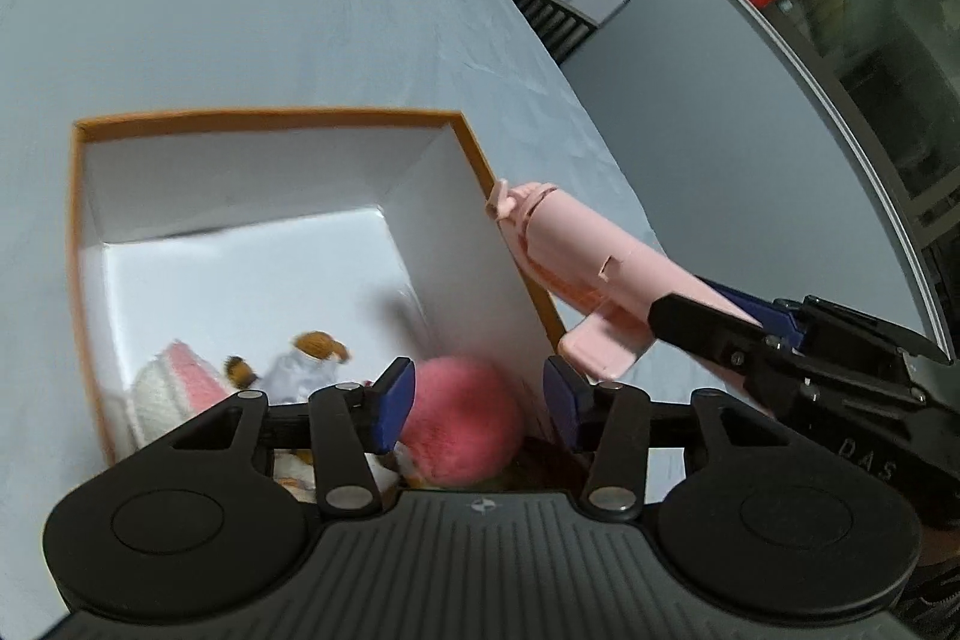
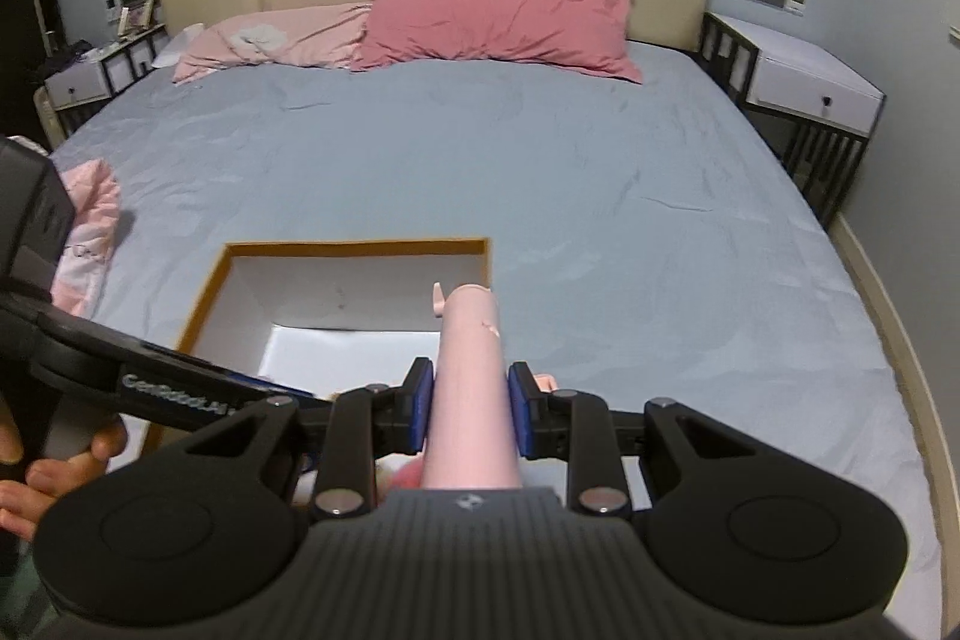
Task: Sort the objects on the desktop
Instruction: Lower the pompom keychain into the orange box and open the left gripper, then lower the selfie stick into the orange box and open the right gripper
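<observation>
Orange-rimmed box w/ white inside sits on the blue bed, near its foot edge. Left gripper hangs over the box's near end, jaws apart, not clamping anything; a fluffy pink ball sits between the pads, contact unclear. Also in box: small plush toy & a pink-white item by the left wall. Right gripper is clamped on a pink hair dryer, nozzle reaching over the box's right wall. Pink pillows at the headboard end.
</observation>
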